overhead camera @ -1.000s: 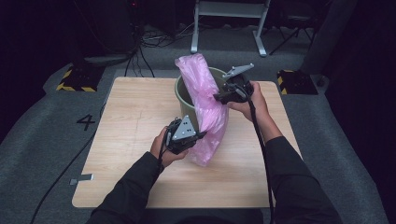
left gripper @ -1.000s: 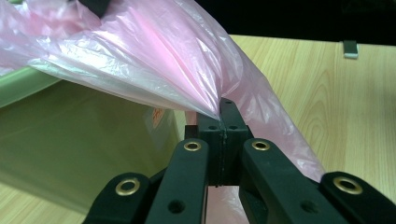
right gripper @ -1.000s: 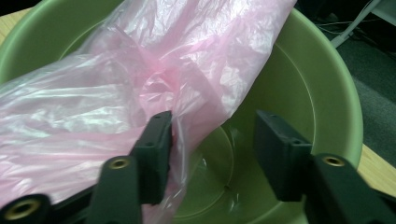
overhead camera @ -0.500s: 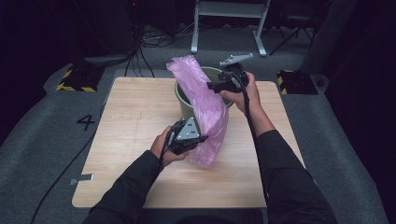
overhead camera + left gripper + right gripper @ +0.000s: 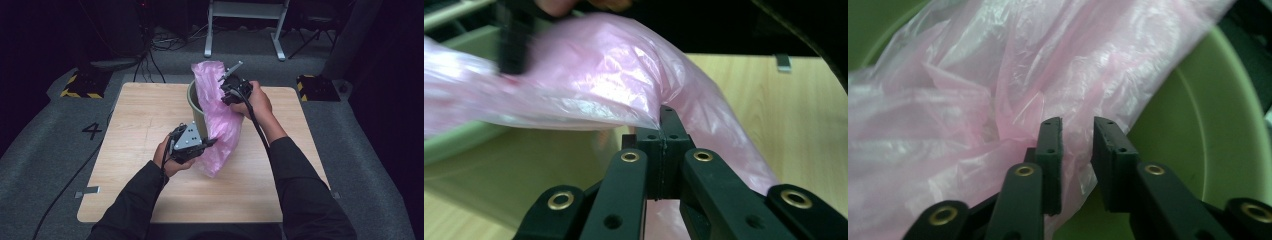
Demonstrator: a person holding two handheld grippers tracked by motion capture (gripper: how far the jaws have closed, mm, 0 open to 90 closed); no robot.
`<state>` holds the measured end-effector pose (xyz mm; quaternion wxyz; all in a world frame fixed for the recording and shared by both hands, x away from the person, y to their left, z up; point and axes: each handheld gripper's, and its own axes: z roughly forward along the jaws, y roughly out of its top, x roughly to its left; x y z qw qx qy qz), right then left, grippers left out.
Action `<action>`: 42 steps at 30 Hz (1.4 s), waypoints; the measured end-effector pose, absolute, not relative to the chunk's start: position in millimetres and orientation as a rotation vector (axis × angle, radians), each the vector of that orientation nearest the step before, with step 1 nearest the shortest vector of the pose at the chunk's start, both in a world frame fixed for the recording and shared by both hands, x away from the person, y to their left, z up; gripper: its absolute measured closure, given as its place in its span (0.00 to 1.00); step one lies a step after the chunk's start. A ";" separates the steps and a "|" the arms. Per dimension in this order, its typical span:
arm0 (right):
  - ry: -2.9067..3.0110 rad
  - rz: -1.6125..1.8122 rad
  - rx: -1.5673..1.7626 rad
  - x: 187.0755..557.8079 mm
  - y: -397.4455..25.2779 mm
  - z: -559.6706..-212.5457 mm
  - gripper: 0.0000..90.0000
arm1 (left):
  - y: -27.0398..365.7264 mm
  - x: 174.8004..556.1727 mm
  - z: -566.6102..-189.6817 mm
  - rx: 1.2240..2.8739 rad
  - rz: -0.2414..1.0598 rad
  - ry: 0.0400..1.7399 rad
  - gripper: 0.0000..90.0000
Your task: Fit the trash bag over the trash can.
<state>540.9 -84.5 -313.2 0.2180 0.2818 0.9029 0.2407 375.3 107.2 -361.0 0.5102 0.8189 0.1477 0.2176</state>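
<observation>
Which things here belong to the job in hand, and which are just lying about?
In the job:
- pink plastic bag
- green bin
- left gripper, jaws shut on the bag's edge
- right gripper, jaws slightly apart around the bag

Lying about:
- metal stand behind the table
- floor cables
- yellow-black striped blocks

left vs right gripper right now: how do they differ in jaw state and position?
Jaws: the left gripper is shut on an edge of the pink bag, while the right gripper has a gap between its jaws with bag film in it.
Position: the left gripper sits low over the wooden table, near the bag's lower part; the right gripper is raised over the green bin.
Shared: both are at the same bag.
</observation>
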 end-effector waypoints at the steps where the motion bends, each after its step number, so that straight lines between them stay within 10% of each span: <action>1: 2.516 0.663 0.789 541.5 -85.4 -314.2 0.87 | 109.7 375.3 -358.1 1.955 0.531 0.363 1.00; 10: 2.675 0.611 0.790 543.9 -92.3 -319.5 0.91 | 131.0 384.5 -327.9 1.855 0.635 0.421 1.00; 18: 2.519 0.755 0.859 543.8 -111.0 -301.6 0.62 | 141.8 394.4 -316.0 1.861 0.675 0.448 1.00; 42: 2.353 1.157 0.724 507.7 -140.8 -292.7 0.47 | 136.5 430.9 -318.6 1.893 0.671 0.574 0.99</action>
